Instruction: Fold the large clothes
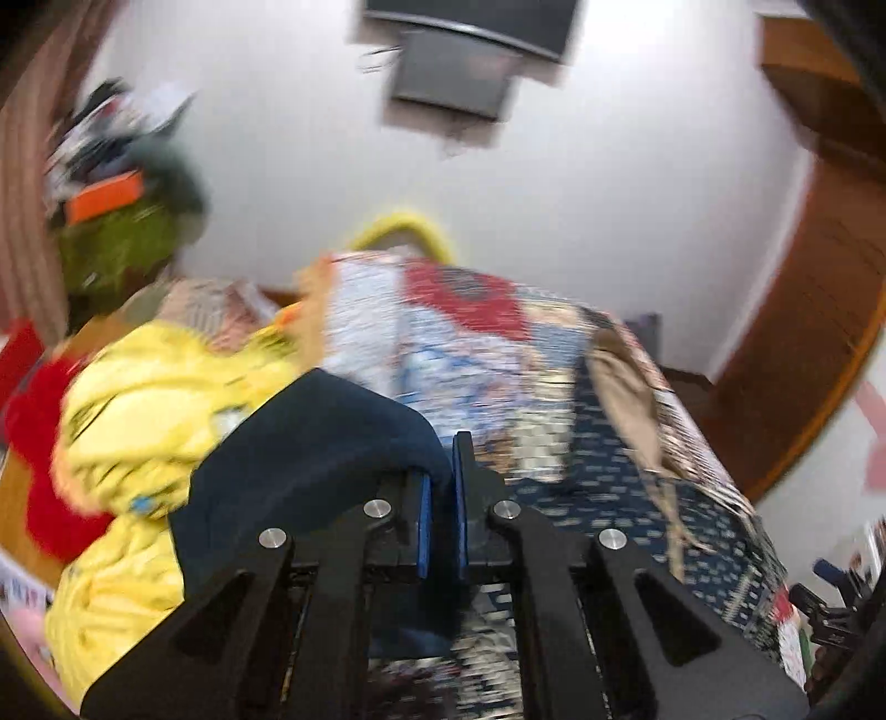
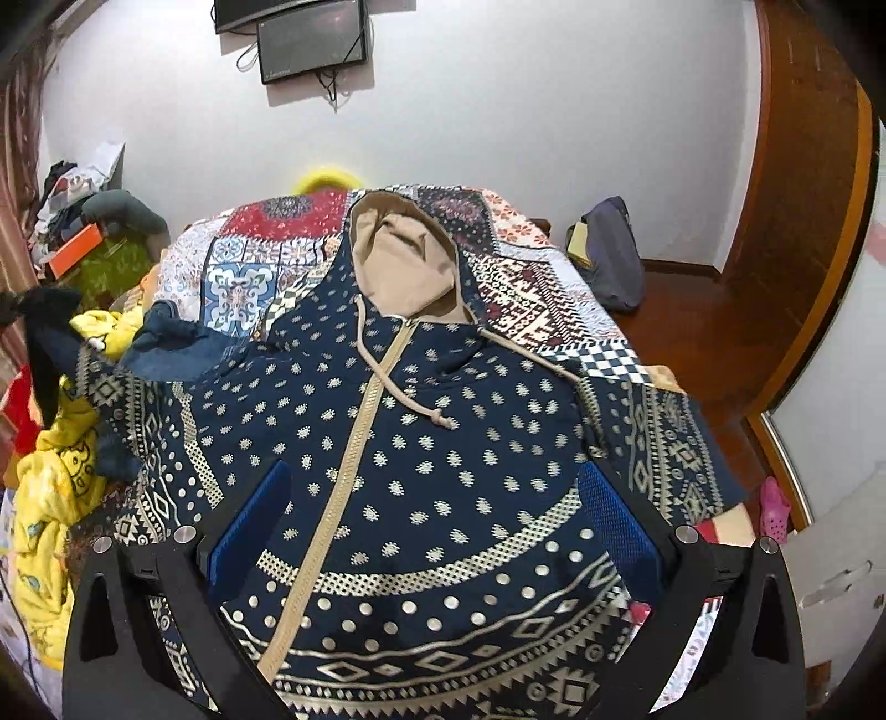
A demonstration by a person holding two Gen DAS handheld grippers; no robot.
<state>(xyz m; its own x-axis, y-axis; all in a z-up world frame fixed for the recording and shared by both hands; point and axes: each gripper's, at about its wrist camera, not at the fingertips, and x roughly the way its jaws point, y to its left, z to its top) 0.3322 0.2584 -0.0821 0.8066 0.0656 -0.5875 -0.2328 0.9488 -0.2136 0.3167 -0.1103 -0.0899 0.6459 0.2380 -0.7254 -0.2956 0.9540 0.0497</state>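
Observation:
A navy zip hoodie (image 2: pixel 443 443) with cream patterns and a tan-lined hood (image 2: pixel 404 260) lies spread face up on the patchwork bed cover (image 2: pixel 249 277). My right gripper (image 2: pixel 432 531) is open and empty, hovering over the hoodie's lower front. My left gripper (image 1: pixel 443 504) is shut on the hoodie's navy sleeve (image 1: pixel 310 443), lifted at the bed's left side. In the right wrist view the raised sleeve (image 2: pixel 166 338) shows at the left. The left wrist view is motion-blurred.
A yellow printed garment (image 2: pixel 50 498) and red cloth (image 1: pixel 39 443) are heaped left of the bed. A dark bag (image 2: pixel 609 255) sits on the floor at the far right. A wooden door (image 2: pixel 803 221) stands on the right, and a monitor (image 2: pixel 313 41) hangs on the wall.

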